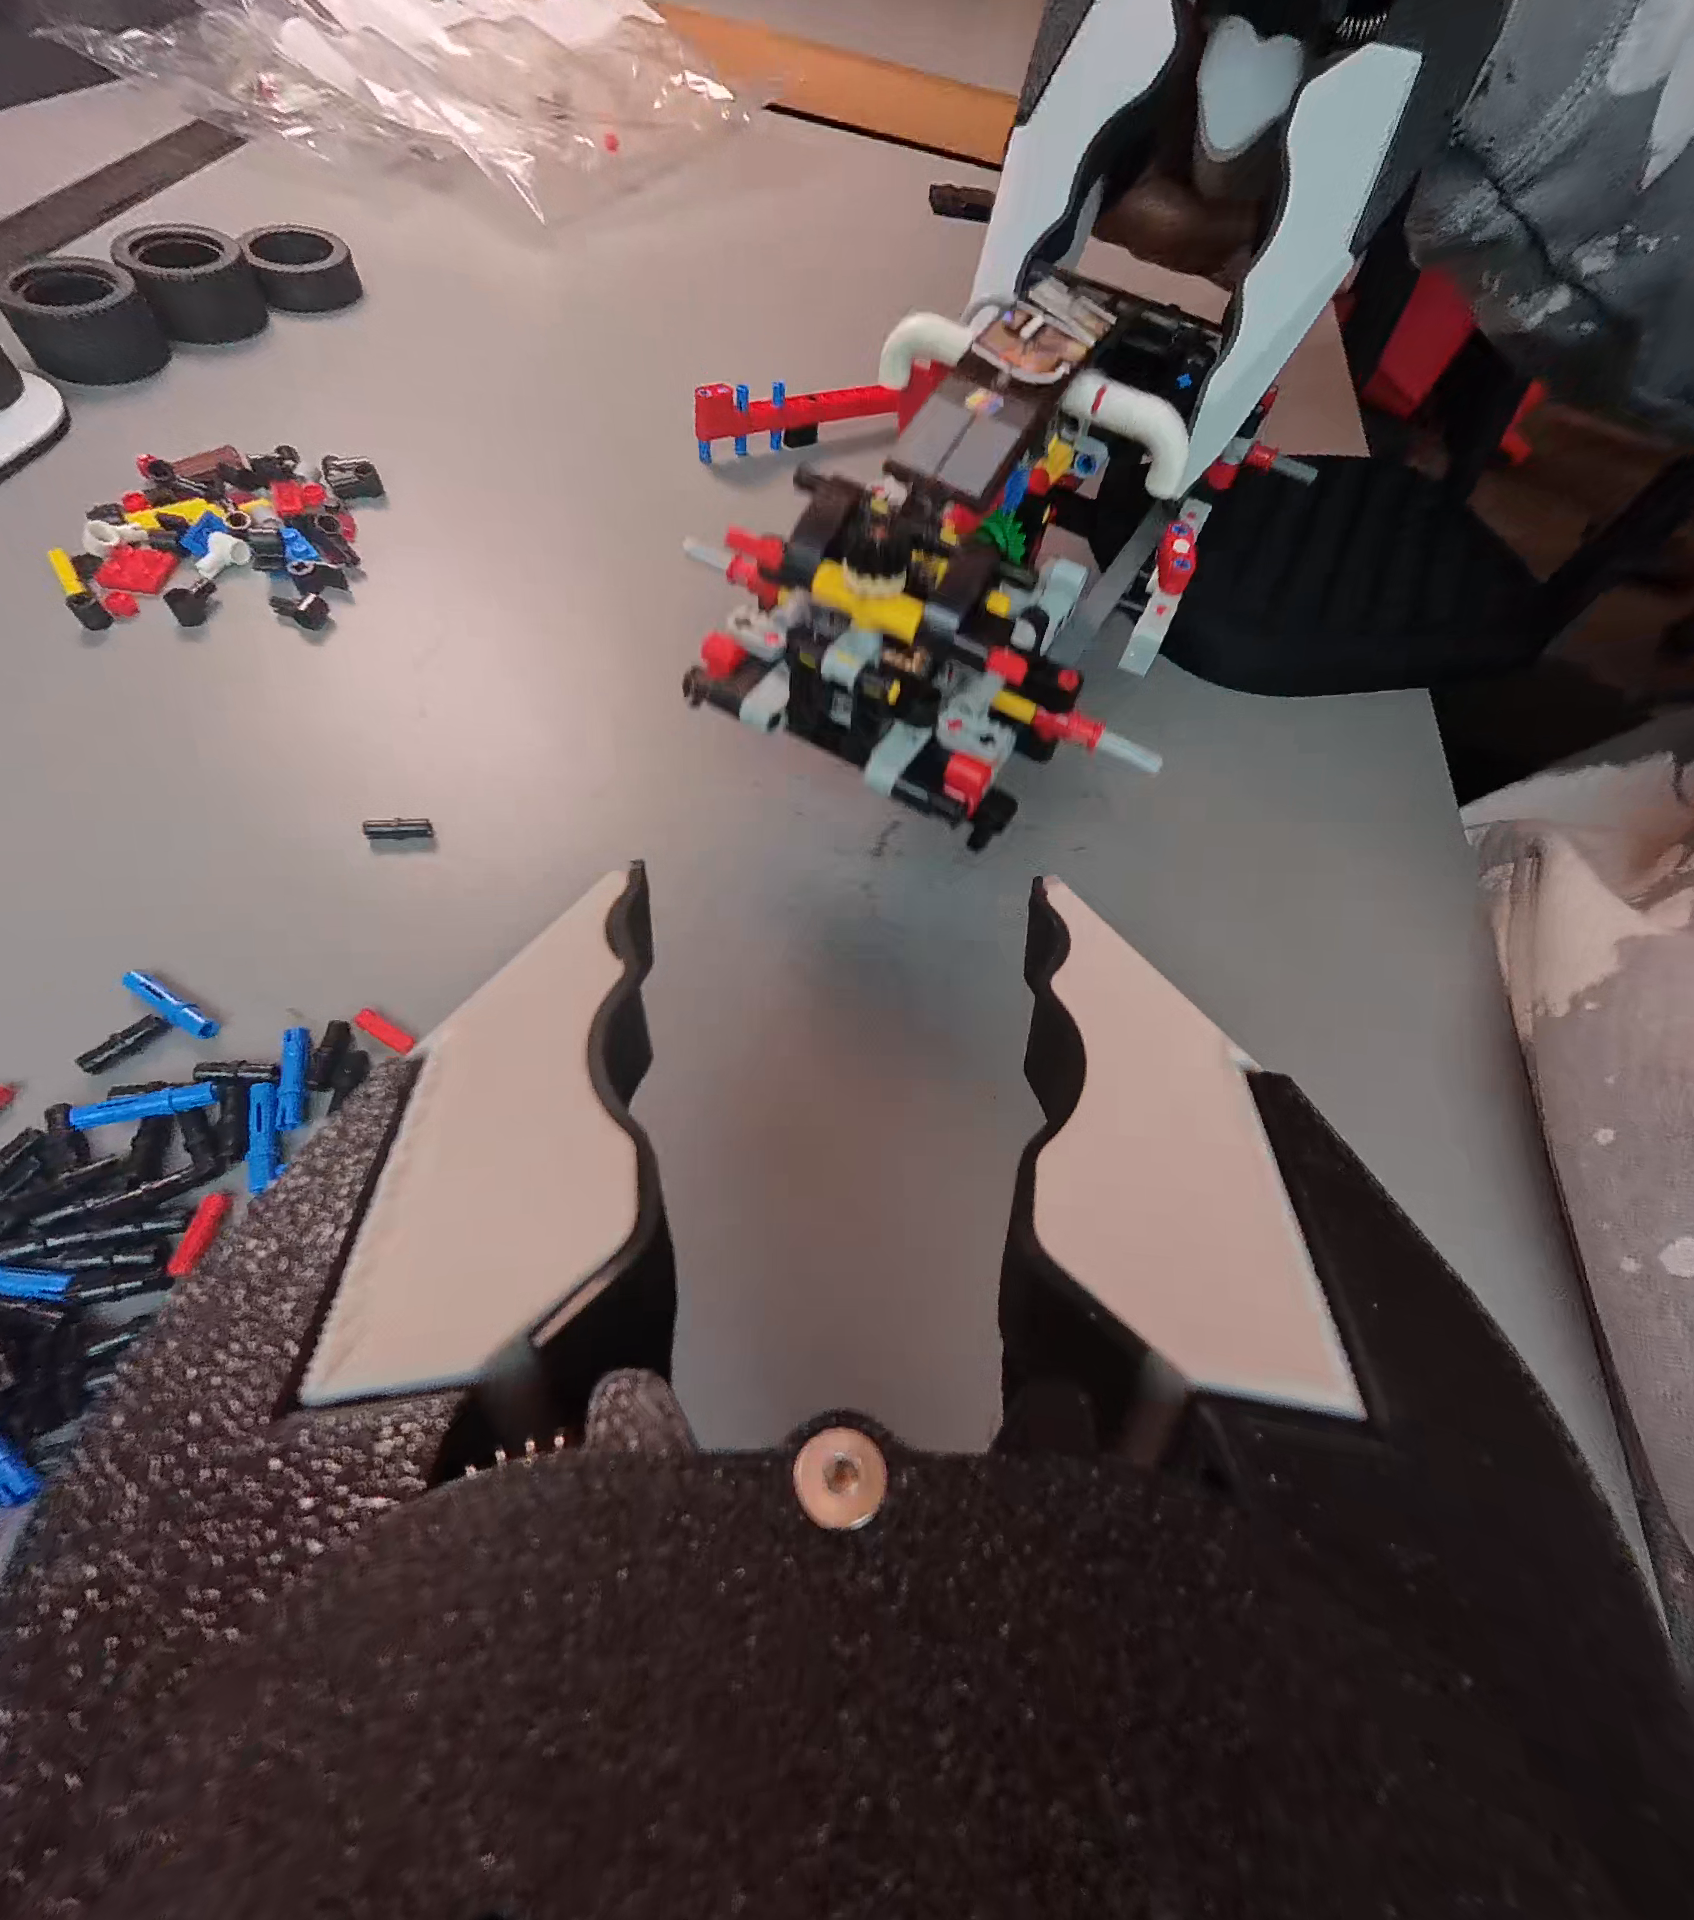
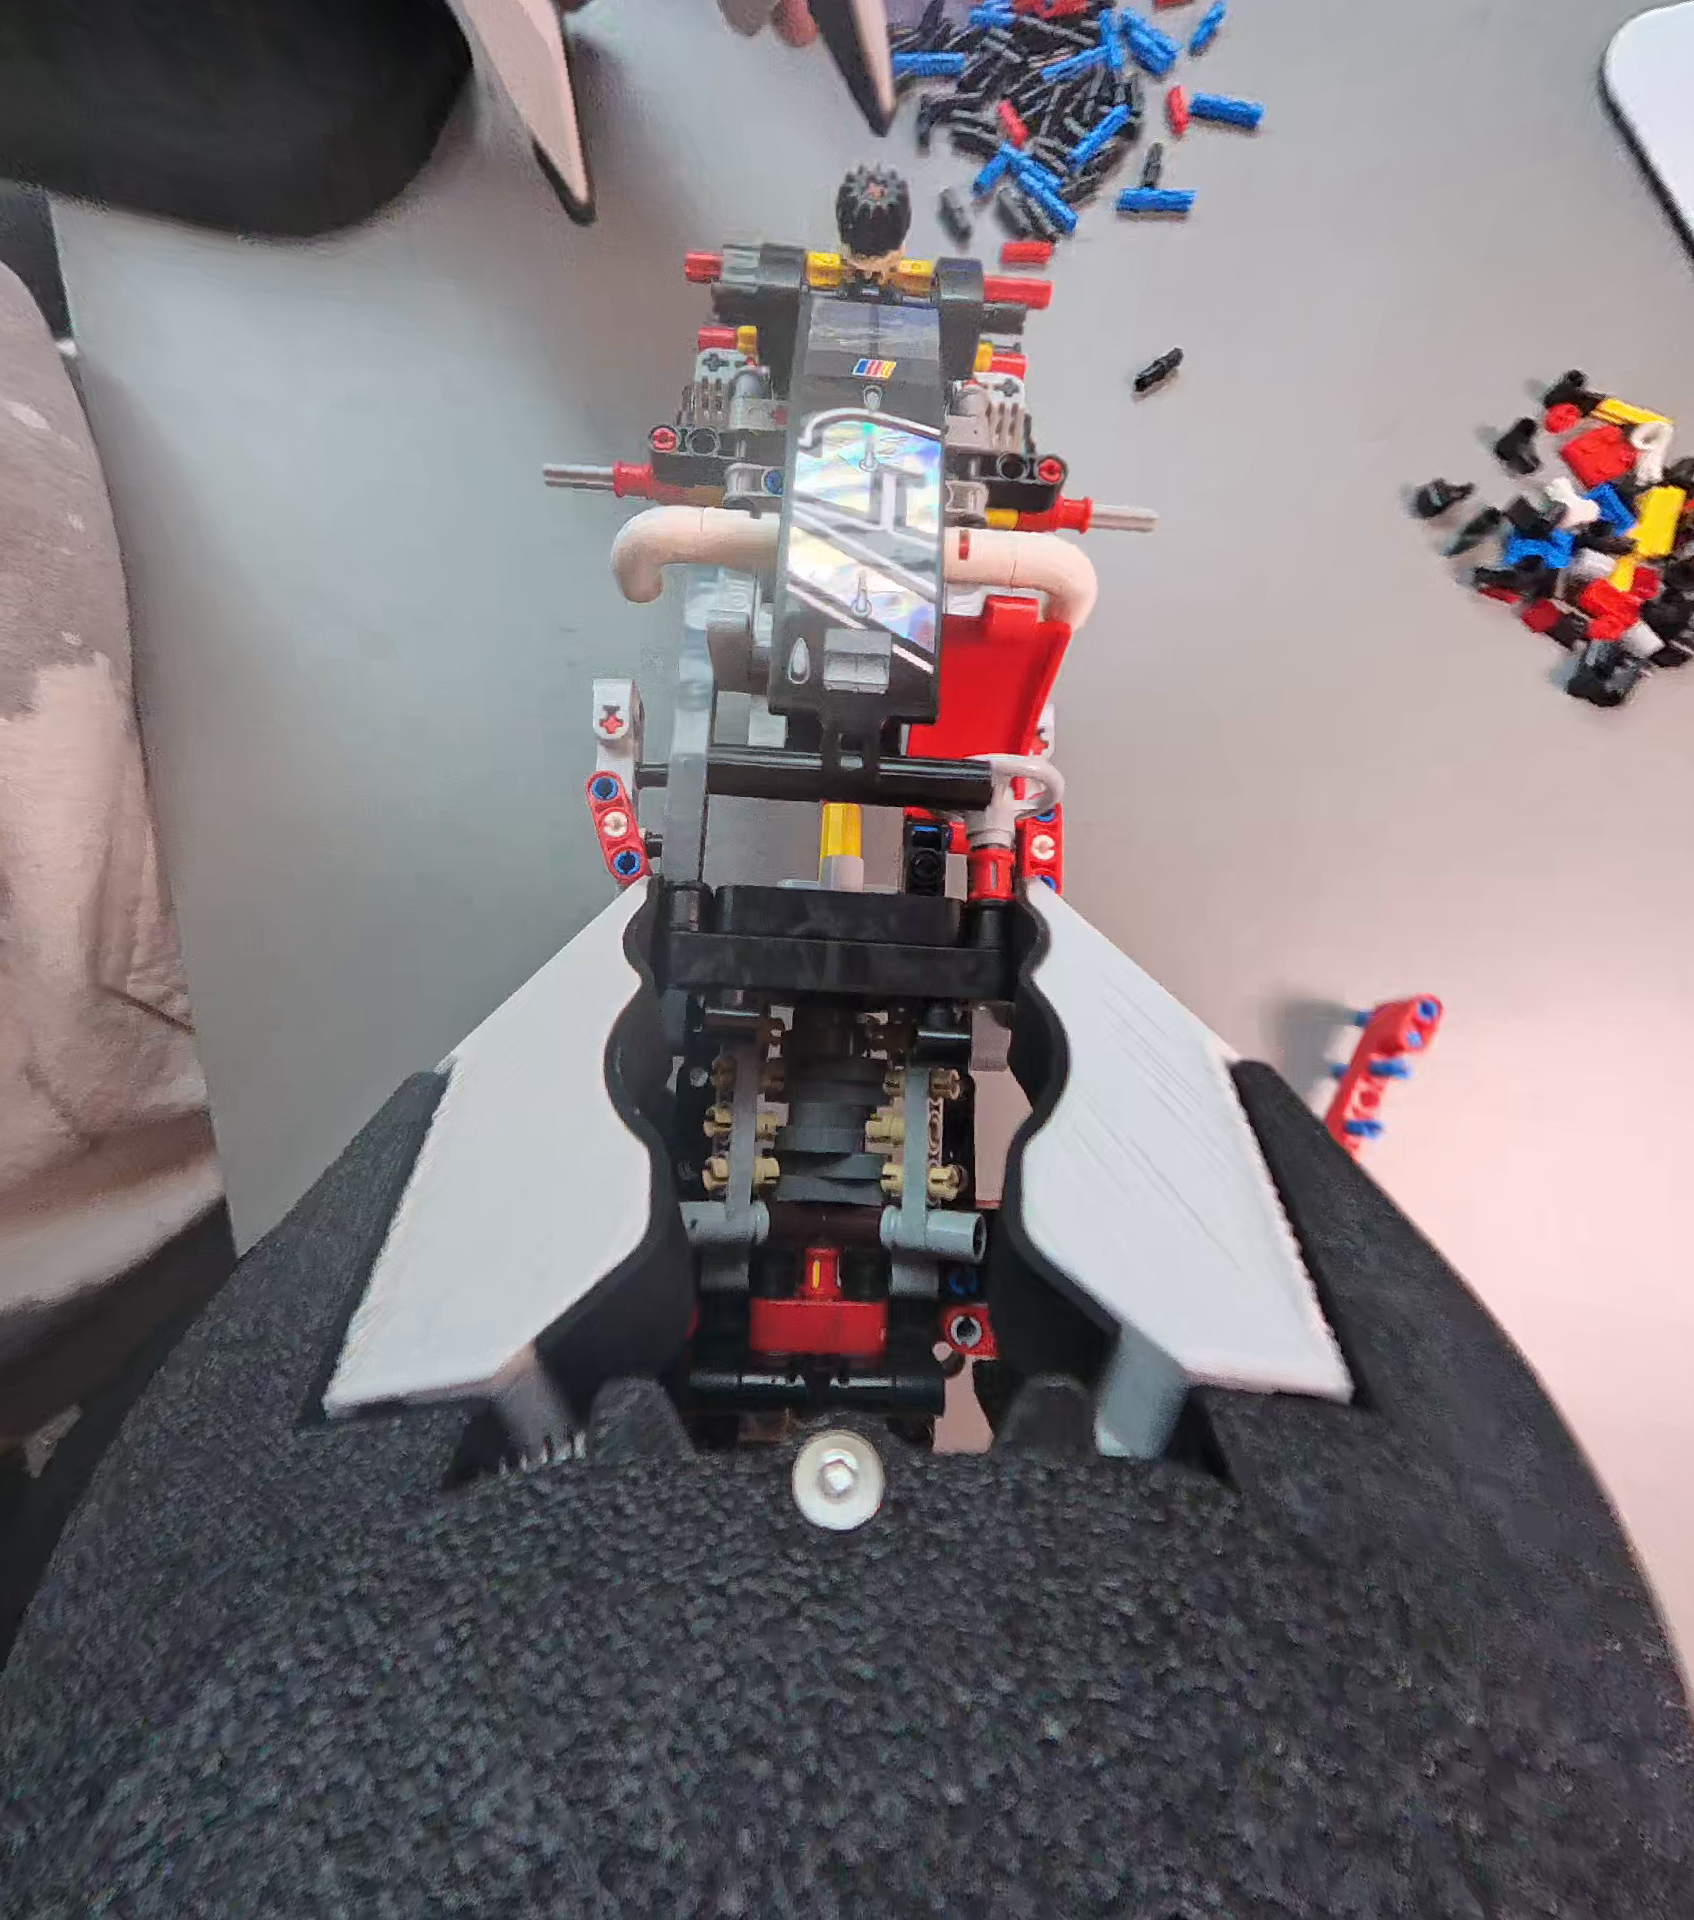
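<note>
A brick-built vehicle chassis (image 2: 864,520) in black, red, grey and yellow, with white curved pipes and a shiny sticker panel, is held tilted over the grey table (image 2: 355,623). My right gripper (image 2: 838,904) is shut on its rear end, with the black frame clamped between the fingers. In the left wrist view the chassis (image 1: 926,582) hangs from the right gripper (image 1: 1082,400) ahead. My left gripper (image 1: 835,883) is open and empty, just short of the chassis front. It also shows at the top of the right wrist view (image 2: 729,166).
A pile of blue, black and red pins (image 1: 43,1226) lies left of my left gripper. A mixed parts pile (image 1: 219,530), several black tyres (image 1: 178,281), a clear plastic bag (image 1: 427,94), a red beam (image 1: 791,410) and one black pin (image 1: 398,828) lie beyond. A person's clothing (image 1: 1653,1039) borders the table's right edge. My right fingertips sit around 15 cm from my left ones.
</note>
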Available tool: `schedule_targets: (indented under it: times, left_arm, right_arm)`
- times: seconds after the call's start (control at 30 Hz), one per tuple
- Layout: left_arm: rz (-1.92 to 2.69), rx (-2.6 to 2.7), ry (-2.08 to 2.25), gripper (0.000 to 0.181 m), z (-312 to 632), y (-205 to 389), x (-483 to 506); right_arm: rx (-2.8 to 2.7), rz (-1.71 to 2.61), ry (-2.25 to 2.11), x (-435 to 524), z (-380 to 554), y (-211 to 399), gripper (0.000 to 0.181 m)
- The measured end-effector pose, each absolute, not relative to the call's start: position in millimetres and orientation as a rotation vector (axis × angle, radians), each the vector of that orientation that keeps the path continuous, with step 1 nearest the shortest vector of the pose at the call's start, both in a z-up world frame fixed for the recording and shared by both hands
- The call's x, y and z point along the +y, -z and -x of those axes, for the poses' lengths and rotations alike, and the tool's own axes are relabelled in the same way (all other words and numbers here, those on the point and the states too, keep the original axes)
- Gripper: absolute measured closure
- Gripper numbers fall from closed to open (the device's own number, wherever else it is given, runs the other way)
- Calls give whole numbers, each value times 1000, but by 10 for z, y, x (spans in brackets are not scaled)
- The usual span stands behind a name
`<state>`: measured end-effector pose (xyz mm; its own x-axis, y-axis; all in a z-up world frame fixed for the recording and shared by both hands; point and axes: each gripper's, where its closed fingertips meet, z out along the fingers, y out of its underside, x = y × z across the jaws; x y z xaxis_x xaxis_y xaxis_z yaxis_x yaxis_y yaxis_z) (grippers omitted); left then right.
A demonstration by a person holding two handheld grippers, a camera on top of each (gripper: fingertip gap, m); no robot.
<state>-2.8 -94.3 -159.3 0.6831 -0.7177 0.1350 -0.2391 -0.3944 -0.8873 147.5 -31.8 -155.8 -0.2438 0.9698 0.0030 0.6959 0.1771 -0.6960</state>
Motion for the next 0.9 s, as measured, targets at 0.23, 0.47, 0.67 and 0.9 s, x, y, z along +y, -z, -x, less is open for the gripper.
schedule_targets:
  times: [0.23, 0.47, 0.67, 0.9]
  left_arm:
    - [1952, 778, 633, 111, -68, 1634, -960]
    - [1913, 738, 618, 111, -85, 1561, -916]
    - [1839, 558, 530, 114, 174, 1370, -762]
    - [1822, 487, 491, 114, 306, 1340, -696]
  right_arm:
    - [-1562, 1712, -777, 364, -2052, 1071, 118]
    - [-1131, 1926, -383, 1593, -2639, 1216, 117]
    - [-1056, 2049, -349, 1936, -2793, 1820, 117]
    - [-1015, 2075, -395, 1934, -2770, 1913, 117]
